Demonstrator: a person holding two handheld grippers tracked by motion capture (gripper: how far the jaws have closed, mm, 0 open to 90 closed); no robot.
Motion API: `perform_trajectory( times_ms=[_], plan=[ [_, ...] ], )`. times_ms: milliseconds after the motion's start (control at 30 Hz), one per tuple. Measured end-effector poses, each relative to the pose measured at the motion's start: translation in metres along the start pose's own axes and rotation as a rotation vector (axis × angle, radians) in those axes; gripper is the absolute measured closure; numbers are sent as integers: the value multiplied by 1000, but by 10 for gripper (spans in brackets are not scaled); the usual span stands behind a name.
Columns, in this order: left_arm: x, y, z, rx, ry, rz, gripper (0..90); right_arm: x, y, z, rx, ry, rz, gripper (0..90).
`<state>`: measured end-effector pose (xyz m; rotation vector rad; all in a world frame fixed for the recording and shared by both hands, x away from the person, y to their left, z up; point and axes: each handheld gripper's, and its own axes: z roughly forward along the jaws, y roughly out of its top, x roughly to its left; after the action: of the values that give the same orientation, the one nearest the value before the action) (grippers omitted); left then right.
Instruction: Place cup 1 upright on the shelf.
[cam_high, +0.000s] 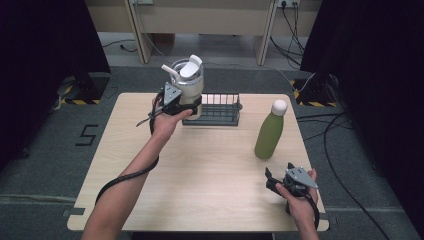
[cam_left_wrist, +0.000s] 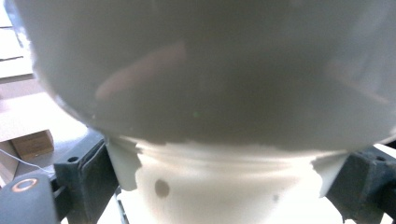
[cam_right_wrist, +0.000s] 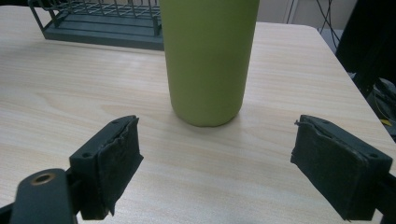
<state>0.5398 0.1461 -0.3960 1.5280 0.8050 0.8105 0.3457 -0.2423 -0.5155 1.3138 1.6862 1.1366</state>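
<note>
A pale tumbler (cam_high: 189, 82) with a white lid and a straw is held up over the left end of a dark wire rack (cam_high: 222, 112). My left gripper (cam_high: 191, 107) is shut on its narrow lower part. In the left gripper view the tumbler (cam_left_wrist: 210, 70) looms close, its base pinched between my left gripper's (cam_left_wrist: 224, 186) two black jaws. A green bottle (cam_high: 270, 132) with a white cap stands upright at the table's right. My right gripper (cam_high: 271, 181) sits near the front right edge, open, its jaws wide apart. Seen along my right gripper (cam_right_wrist: 233, 172), the green bottle (cam_right_wrist: 208, 60) stands a short way ahead.
The light wooden table (cam_high: 200, 170) has bare surface across its middle and left. The wire rack (cam_right_wrist: 107, 28) stands at the back centre. Cables trail on the grey floor to the right, and dark curtains flank both sides.
</note>
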Motion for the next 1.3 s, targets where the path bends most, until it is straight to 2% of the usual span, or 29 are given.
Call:
perform_trajectory(
  times_ms=[467, 600, 867, 1300],
  plan=[
    [5, 10, 20, 0, 35, 2, 95, -1, -1, 0, 0, 1, 1, 148],
    [7, 12, 27, -5, 55, -9, 95, -1, 0, 0, -2, 1, 1, 148],
    [11, 14, 39, 9, 85, 1, 94, -1, 0, 0, -4, 2, 4, 148],
    [14, 14, 53, 17, 98, -10, 94, -2, 0, 0, -4, 4, 6, 148]
  ],
)
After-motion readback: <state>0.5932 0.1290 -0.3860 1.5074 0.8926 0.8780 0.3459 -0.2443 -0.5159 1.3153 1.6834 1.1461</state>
